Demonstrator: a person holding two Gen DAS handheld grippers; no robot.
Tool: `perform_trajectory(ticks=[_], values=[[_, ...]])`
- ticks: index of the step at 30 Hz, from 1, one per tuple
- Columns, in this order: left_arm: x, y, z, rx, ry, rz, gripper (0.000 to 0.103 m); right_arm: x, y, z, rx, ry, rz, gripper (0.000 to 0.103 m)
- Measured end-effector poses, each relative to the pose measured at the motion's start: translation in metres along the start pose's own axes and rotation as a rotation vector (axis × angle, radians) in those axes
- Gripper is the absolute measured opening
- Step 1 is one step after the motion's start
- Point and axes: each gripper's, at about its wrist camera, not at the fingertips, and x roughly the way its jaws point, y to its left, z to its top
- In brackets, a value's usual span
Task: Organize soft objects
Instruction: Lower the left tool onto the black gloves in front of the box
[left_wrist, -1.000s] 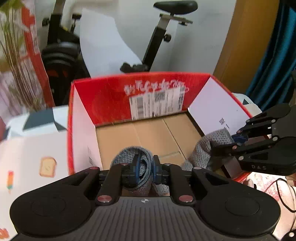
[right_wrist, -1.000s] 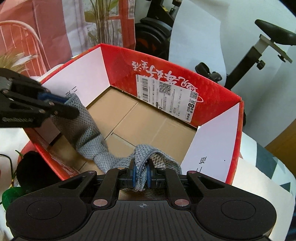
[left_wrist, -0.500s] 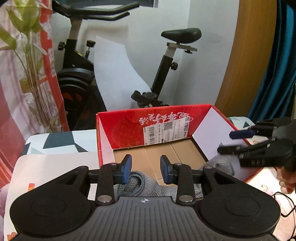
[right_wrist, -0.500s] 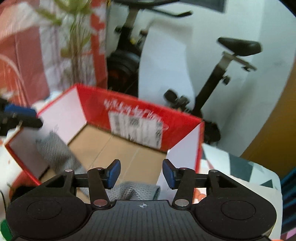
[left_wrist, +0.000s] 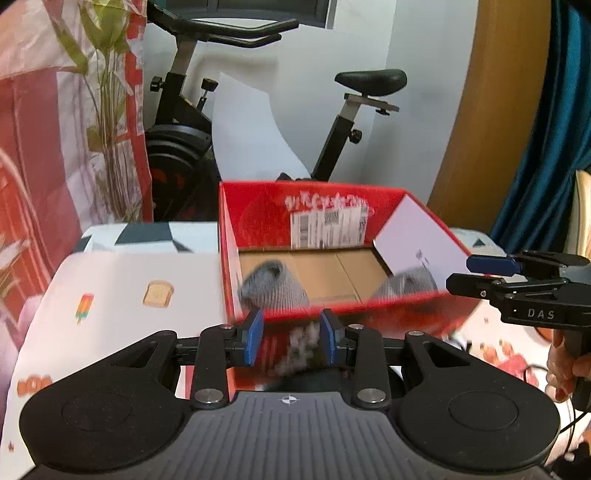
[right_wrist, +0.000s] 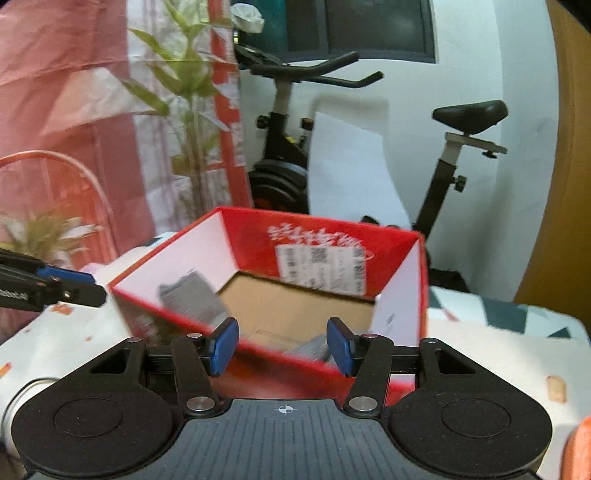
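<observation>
A grey knitted cloth (left_wrist: 275, 282) lies inside the red box (left_wrist: 258, 206) at centre frame, blurred and partly hidden by the near wall, possibly one piece. Left gripper (left_wrist: 291, 338) and right gripper (right_wrist: 282, 349) hover before it, fingers apart, empty. Patterned tablecloth (left_wrist: 129, 280); exercise bike (left_wrist: 343, 125) behind.

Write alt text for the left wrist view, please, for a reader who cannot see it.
An open red cardboard box on a patterned tablecloth holds a grey knitted cloth. The left tool is open and empty in front of it, the right tool beside it.
</observation>
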Motion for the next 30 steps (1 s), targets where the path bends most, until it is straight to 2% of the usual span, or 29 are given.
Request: perform_trajectory(ticks=[6, 13, 18, 30], values=[[-0.007, 0.001, -0.035, -0.061, 0.060, -0.026, 0.035, -0.021, 0.014, -0.029, 0.026, 0.028, 0.053, 0.050], [-0.003, 0.004, -0.058, -0.172, 0.117, -0.074, 0.035, -0.025, 0.022, -0.059, 0.061, 0.090, 0.037, 0.050], [-0.001, 0.002, -0.058, -0.167, 0.118, -0.076, 0.035, -0.023, 0.016, -0.068, 0.097, 0.112, -0.001, 0.050], [0.003, -0.006, -0.061, -0.164, 0.127, -0.078, 0.035, -0.017, 0.006, -0.075, 0.122, 0.149, -0.027, 0.050]])
